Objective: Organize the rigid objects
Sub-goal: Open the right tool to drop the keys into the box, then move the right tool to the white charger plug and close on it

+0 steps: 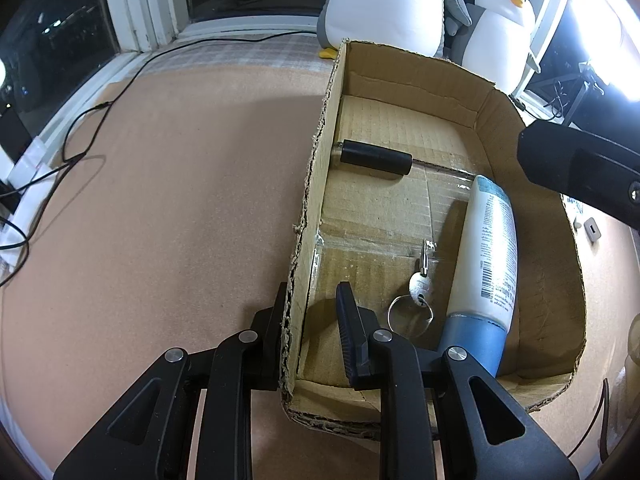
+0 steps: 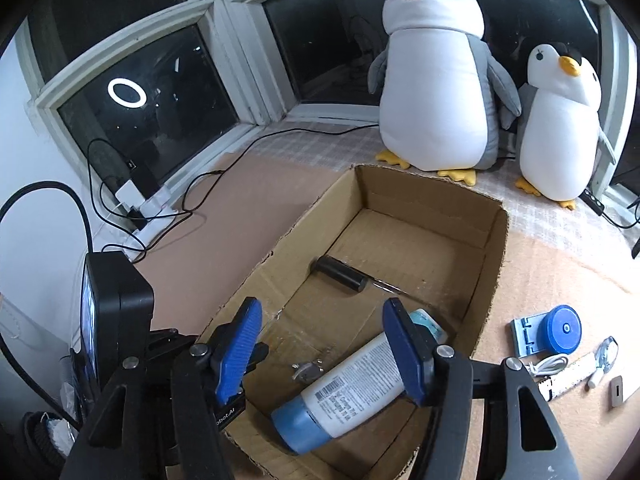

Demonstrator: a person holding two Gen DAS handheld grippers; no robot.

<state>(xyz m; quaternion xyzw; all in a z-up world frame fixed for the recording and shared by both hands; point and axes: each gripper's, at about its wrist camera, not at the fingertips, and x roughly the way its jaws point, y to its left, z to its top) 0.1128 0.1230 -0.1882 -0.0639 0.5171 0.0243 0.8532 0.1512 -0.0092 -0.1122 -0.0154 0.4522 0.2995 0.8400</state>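
An open cardboard box (image 1: 400, 50) (image 2: 432, 208) sits on the brown tabletop. Inside it lie a white bottle with a blue cap (image 1: 492, 248) (image 2: 360, 384), a black cylinder (image 1: 376, 159) (image 2: 340, 274) and a key on a ring (image 1: 418, 288) (image 2: 306, 370). My left gripper (image 1: 312, 292) is shut on the box's left wall, one finger outside and one inside. My right gripper (image 2: 324, 344) hovers open over the bottle, its blue pads clear of it. Part of the right gripper's black body (image 1: 580, 172) shows at the box's right side.
Two plush penguins (image 2: 436, 80) (image 2: 560, 120) stand behind the box by the window. Right of the box lie a blue round item (image 2: 560, 330), a white cable (image 2: 548, 364) and small white parts. Black cables (image 1: 80, 136) and a power strip (image 2: 140, 208) run along the left edge.
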